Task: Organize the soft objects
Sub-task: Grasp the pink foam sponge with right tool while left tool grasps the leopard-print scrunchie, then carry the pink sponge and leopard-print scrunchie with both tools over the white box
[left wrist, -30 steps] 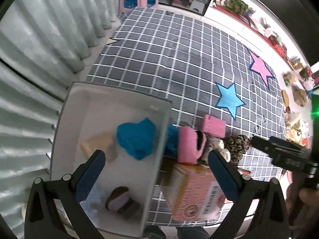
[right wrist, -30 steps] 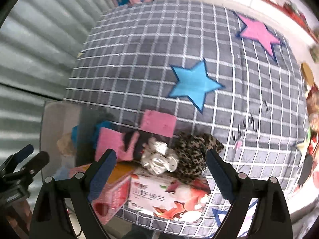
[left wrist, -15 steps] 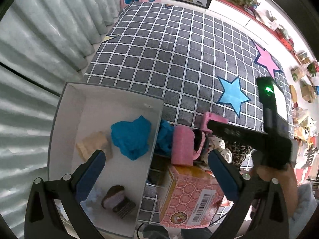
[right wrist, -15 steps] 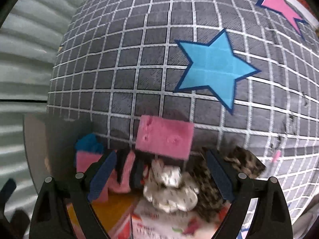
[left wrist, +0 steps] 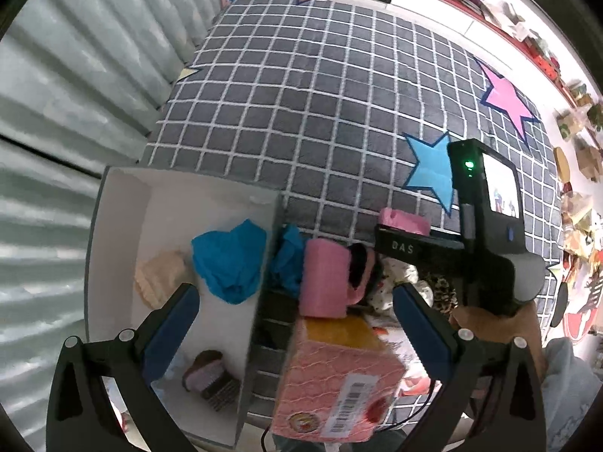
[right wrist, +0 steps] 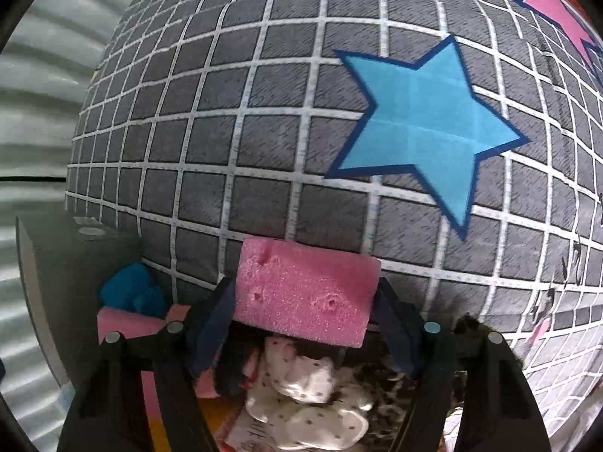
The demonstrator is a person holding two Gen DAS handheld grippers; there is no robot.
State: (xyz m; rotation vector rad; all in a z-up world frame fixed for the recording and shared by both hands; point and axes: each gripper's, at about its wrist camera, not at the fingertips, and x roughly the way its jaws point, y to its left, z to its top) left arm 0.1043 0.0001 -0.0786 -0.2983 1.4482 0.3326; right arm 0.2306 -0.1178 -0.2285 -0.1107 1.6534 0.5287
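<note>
A pink sponge block (right wrist: 306, 294) lies on the grey checked mat, and my right gripper (right wrist: 306, 324) has its fingers on both its ends, closed against it. It also shows in the left wrist view (left wrist: 404, 220), behind the right gripper's body (left wrist: 486, 241). My left gripper (left wrist: 294, 312) is open and empty above the edge of the white box (left wrist: 124, 203). The box holds a blue cloth (left wrist: 230, 260), a beige cloth (left wrist: 160, 277) and a small brush-like item (left wrist: 209, 376). Beside the box lie a pink slipper (left wrist: 328, 278), a white dotted cloth (right wrist: 305, 395) and a leopard-print item (left wrist: 439, 293).
A pink carton (left wrist: 339, 380) lies at the near edge of the pile. Grey curtains (left wrist: 56, 94) hang at the left. The mat (left wrist: 320, 94) has a blue star (right wrist: 422, 128) and a pink star (left wrist: 507, 100). Shelves and toys line the far right.
My right gripper moved forward and down to the pink sponge block and closed its fingers on its ends. My left gripper stayed open over the box edge, drifting slightly.
</note>
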